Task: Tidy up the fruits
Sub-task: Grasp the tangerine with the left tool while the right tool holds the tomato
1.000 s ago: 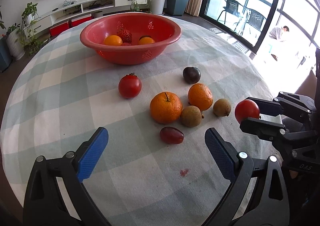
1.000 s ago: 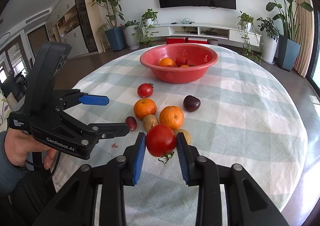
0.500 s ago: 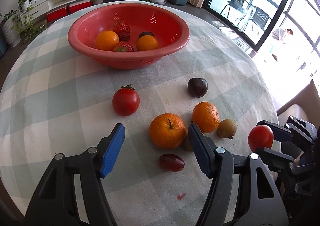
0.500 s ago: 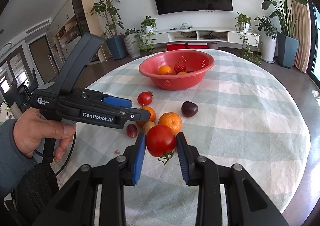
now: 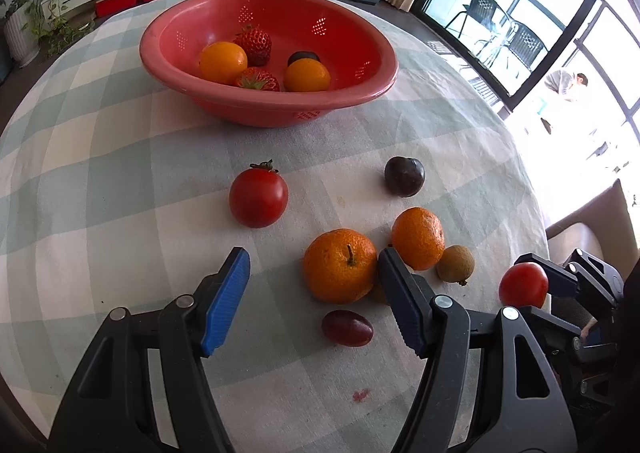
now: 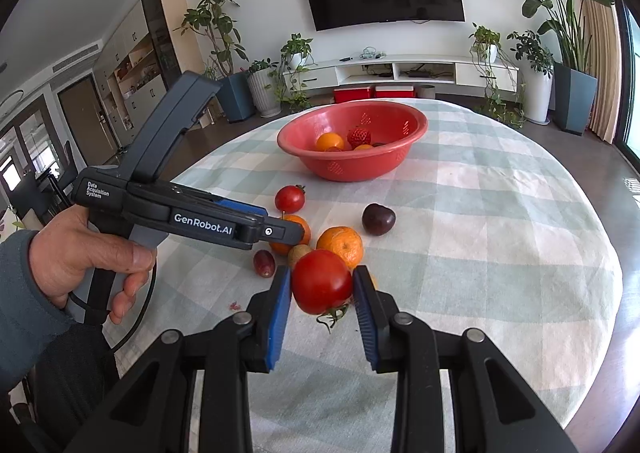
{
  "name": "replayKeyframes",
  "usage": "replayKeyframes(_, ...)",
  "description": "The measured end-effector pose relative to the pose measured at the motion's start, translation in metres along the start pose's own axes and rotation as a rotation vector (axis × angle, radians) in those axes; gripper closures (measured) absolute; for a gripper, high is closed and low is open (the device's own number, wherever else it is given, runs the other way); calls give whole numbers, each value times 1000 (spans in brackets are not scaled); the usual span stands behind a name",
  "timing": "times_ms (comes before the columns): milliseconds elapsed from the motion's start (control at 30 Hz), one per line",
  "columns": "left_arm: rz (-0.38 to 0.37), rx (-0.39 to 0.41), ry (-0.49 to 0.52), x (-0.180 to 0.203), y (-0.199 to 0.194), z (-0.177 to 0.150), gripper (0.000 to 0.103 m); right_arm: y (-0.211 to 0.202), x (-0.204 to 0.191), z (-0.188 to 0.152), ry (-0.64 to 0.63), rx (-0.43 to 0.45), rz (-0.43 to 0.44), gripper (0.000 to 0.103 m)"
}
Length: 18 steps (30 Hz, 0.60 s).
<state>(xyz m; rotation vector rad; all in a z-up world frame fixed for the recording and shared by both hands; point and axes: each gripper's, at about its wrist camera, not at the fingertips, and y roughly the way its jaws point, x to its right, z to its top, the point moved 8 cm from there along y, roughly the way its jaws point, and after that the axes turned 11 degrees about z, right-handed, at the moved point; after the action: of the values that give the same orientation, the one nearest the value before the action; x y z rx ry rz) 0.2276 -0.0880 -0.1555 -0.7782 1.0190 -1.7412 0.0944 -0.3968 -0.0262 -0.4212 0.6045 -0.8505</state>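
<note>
loose fruits (image 5: 339, 265) clustered on cloth – red bowl (image 5: 269, 105) half-filled.

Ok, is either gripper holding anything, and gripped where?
The right gripper holds a tomato, pads on its two sides, stem end hanging downward. The left gripper is open and holds nothing.

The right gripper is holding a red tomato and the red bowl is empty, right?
Not quite. The right gripper does hold the tomato, but the red bowl isn't empty: the left wrist view shows oranges, strawberries and a dark fruit inside.
</note>
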Motion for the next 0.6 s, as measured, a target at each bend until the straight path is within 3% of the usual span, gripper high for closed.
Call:
replayKeyframes(133, -1, -8, 26, 10, 0, 4, 38, 0, 0, 0, 2, 1, 0, 69)
replayKeyframes(333, -61, -37, 46, 26, 2, 5, 39, 0, 1, 0, 5, 5, 2, 69)
replayKeyframes(400, -63, -36, 45, 25, 1, 4, 46, 0, 1, 0, 8, 7, 2, 69)
replayKeyframes(600, -79, -58, 9, 15, 3, 2, 48, 0, 3, 1, 10, 9, 2, 69)
